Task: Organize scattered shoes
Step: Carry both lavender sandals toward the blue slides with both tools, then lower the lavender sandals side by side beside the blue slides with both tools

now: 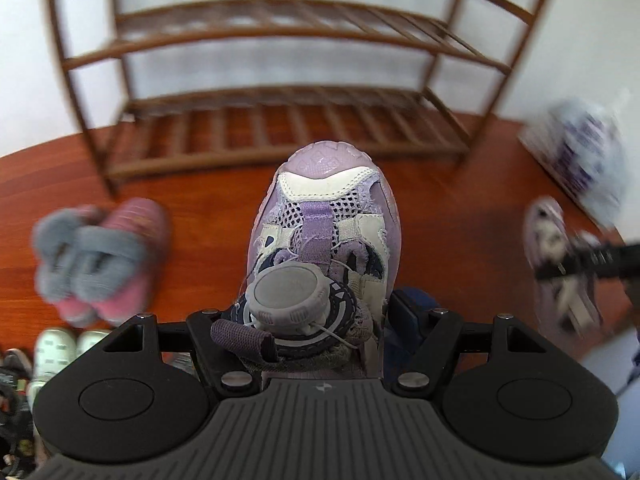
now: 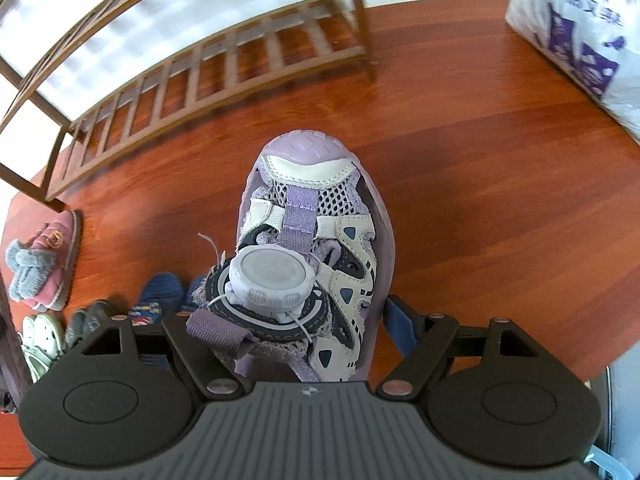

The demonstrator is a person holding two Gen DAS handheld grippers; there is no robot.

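Above the floor before the empty shoe rack (image 1: 280,120), each hand-held gripper (image 1: 304,320) (image 2: 296,320) grips one lilac sneaker (image 1: 320,216) (image 2: 316,224); carrying step, next placing both side by side on a shelf.

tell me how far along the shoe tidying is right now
Done: nothing yet; the wooden rack shows bare shelves. In hand: each gripper is shut on one purple sneaker, the left gripper on one and the right gripper on its mate, both toes towards the rack. Left: the pink slippers, blue shoes, white shoes and dark shoes lie on the floor.
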